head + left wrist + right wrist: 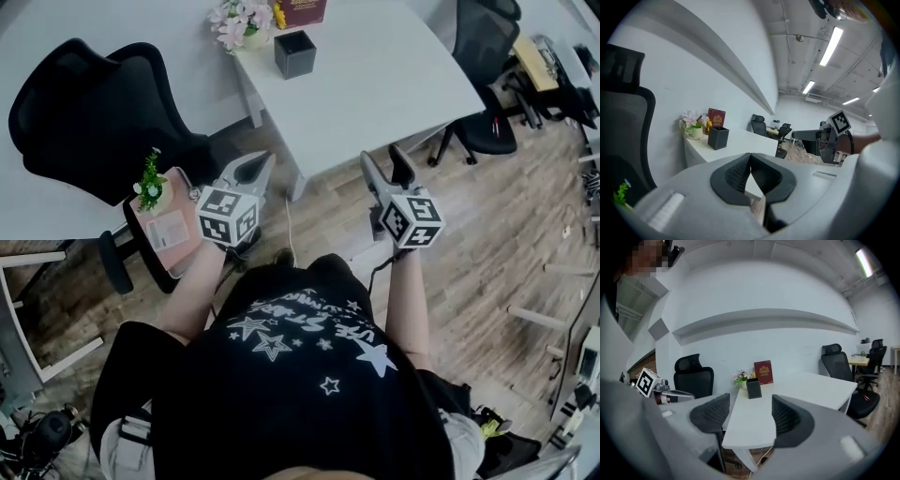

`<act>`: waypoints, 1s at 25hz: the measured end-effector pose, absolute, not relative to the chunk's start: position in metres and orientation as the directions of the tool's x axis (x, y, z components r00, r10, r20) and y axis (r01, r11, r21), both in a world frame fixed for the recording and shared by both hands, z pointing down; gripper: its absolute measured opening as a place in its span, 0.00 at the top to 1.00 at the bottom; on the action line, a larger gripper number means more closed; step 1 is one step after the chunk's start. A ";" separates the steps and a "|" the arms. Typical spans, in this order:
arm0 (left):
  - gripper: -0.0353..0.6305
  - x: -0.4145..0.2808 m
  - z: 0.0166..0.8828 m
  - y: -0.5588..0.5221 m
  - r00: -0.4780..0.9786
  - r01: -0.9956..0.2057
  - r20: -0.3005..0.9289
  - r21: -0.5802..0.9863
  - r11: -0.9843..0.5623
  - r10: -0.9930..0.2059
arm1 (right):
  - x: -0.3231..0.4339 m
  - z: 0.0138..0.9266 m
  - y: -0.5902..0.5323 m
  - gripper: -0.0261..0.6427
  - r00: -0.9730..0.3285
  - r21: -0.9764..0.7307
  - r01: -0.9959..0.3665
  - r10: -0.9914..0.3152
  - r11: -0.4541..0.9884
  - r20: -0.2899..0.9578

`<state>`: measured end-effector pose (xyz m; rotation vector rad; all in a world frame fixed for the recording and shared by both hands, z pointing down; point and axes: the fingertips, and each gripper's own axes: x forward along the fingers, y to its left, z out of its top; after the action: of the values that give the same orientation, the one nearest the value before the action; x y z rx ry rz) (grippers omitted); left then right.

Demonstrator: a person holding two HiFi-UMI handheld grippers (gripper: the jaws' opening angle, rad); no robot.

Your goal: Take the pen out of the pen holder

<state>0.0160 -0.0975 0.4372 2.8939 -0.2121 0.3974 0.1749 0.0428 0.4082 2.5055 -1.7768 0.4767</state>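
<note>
Head view shows one person in a black star-printed T-shirt holding two tongs over a wooden floor. The left tongs are closed: in the left gripper view their two dark pads meet at the tips with nothing between them. The right tongs are open, their two pads well apart, with only the white tabletop showing through the gap. Both tongs hang short of the tabletop's near edge, apart from everything on it.

One black square pen holder stands upright on the tabletop at 12 o'clock from the tongs, well away from both. Whether a pen stands in it cannot be told from any view. One pot of pink flowers sits at 10 o'clock from the holder, and one dark red book stands at 12 o'clock from it, both near it.

Two black office chairs show: one at 9 o'clock from the holder, one at 3 o'clock. One small green plant sits just beside the left tongs, at their 9 o'clock.
</note>
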 end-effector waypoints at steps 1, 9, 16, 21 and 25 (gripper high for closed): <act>0.93 0.020 0.437 -0.104 0.952 -0.181 0.280 0.190 -0.965 -0.123 | 0.179 0.408 0.033 0.54 0.286 -0.143 -0.933 -0.920 -0.331 0.268; 0.93 0.048 0.441 -0.148 0.920 -0.308 0.305 0.181 -0.934 -0.244 | 0.226 0.411 -0.052 0.54 0.132 -0.130 -0.977 -0.955 -0.171 0.267; 0.93 0.070 0.439 -0.183 0.845 -0.490 0.333 0.165 -0.856 -0.420 | 0.254 0.421 -0.139 0.54 -0.096 -0.130 -0.990 -0.951 0.060 0.293; 0.93 0.078 0.431 -0.197 0.780 -0.600 0.332 0.161 -0.783 -0.530 | 0.259 0.422 -0.189 0.54 -0.240 -0.128 -0.969 -0.923 0.210 0.301; 0.93 0.078 0.431 -0.198 0.725 -0.671 0.348 0.156 -0.725 -0.595 | 0.252 0.422 -0.219 0.54 -0.336 -0.129 -0.942 -0.893 0.310 0.301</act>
<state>0.0779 -0.1975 0.4309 2.6583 -0.9970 0.3994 0.2519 -0.2185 0.4223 1.6977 -2.3975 0.4226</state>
